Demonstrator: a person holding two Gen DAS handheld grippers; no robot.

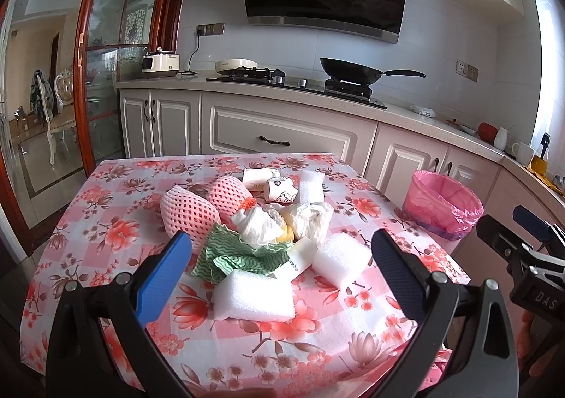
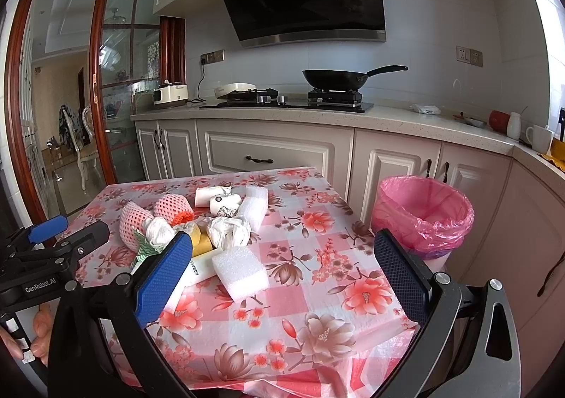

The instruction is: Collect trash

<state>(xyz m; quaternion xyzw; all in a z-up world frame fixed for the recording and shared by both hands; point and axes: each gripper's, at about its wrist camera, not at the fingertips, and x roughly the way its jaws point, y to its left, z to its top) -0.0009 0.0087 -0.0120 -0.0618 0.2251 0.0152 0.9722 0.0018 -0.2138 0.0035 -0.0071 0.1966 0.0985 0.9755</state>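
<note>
Plainly, both grippers are empty and spread wide. The left gripper (image 1: pixel 280 249) hangs low over the near edge of the table (image 1: pixel 116 186), its jaws framing the heap of trash; the right gripper (image 2: pixel 282 256) sits just beside it, aimed between the heap and the bin (image 2: pixel 423 207).

The trash lies bunched mid-table: a foam block (image 1: pixel 252 295) nearest the left jaws, a second foam block (image 1: pixel 340 258) to its right, a green cloth (image 1: pixel 240 255) touching both the near block and a crumpled tissue (image 1: pixel 261 225) behind it. Further back sit two pink foam nets (image 1: pixel 187 212), a wrapped wad (image 1: pixel 309 218), paper cups (image 1: pixel 279 188) and another foam strip (image 1: pixel 310 182). The bin stands off the table's right side, lined with a pink bag, and looks empty from here.

The risks, as I judge them, come from crowding. Closing on the near block may catch the cloth as well and drag the tissue along, scattering pieces toward the table edge. Foam is light and springy, so a shallow pinch could let it pop free on the way to the bin. The two grippers are close, and a sideways swing could knock them together. The bag's loose rim could fold in and deflect a drop
</note>
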